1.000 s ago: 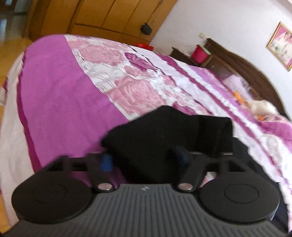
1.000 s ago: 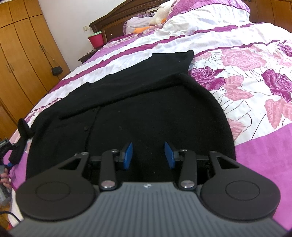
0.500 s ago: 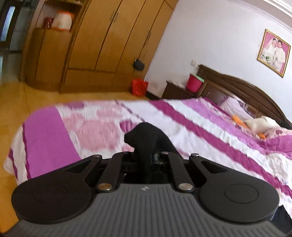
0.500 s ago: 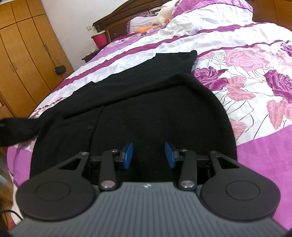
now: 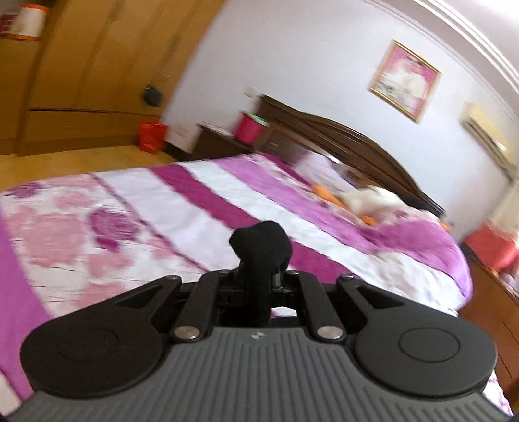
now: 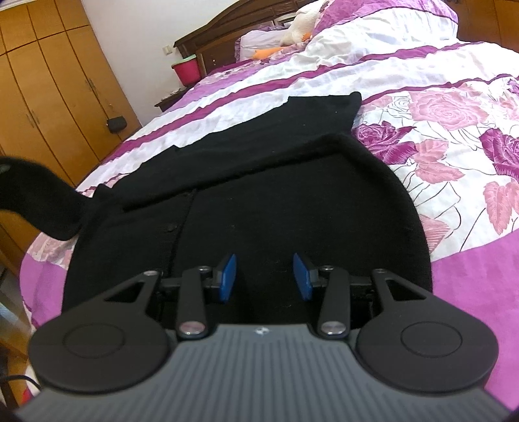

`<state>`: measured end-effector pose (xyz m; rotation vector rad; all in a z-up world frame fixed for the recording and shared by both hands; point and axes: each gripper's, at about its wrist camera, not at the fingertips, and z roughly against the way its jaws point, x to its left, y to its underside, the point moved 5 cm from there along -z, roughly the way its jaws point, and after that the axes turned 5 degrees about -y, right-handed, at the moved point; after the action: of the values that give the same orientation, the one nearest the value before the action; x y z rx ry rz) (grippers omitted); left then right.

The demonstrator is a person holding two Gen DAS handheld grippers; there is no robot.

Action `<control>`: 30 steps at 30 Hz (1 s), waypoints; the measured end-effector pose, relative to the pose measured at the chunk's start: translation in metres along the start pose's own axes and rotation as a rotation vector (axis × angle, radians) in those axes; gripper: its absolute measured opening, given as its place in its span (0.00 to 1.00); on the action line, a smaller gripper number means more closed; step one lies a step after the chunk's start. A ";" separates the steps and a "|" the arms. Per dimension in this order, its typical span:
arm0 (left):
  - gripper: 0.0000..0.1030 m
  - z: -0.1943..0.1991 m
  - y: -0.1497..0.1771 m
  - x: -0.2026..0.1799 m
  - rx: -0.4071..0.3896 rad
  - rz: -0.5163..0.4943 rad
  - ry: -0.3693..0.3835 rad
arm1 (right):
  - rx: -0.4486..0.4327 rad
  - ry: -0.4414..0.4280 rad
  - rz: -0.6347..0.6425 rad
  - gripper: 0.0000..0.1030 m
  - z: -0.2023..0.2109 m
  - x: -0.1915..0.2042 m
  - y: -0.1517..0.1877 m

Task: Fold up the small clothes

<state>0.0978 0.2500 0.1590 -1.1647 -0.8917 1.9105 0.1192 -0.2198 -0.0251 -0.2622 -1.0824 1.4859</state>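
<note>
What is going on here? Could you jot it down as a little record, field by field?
place: bedroom, on a bed with a purple and white floral quilt
garment: black cardigan, spread flat on the quilt, one sleeve folded across the top
left gripper: shut on the other black sleeve, lifted off the bed
right gripper: open, holding nothing, above the cardigan's lower part
other things: stuffed toy near the pillows, pink bucket by the headboard, wooden wardrobe
</note>
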 end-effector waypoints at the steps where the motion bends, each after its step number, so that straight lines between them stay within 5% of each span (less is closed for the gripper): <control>1: 0.10 -0.003 0.002 -0.015 0.006 -0.012 0.022 | -0.002 -0.002 -0.001 0.42 0.001 -0.001 0.000; 11: 0.10 -0.044 0.046 -0.191 0.103 -0.116 0.248 | -0.035 -0.023 -0.034 0.42 0.012 -0.013 -0.002; 18: 0.10 -0.099 0.131 -0.282 0.266 -0.175 0.297 | -0.043 -0.034 -0.053 0.41 0.016 -0.025 -0.001; 27: 0.11 -0.167 0.241 -0.301 0.437 -0.286 0.239 | -0.034 -0.065 -0.068 0.39 0.014 -0.035 -0.001; 30: 0.27 -0.173 0.257 -0.296 0.492 -0.332 0.230 | -0.036 -0.071 -0.074 0.39 0.012 -0.038 -0.001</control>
<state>0.2997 -0.0967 0.0077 -0.8529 -0.4213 1.5645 0.1214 -0.2583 -0.0334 -0.1930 -1.1645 1.4197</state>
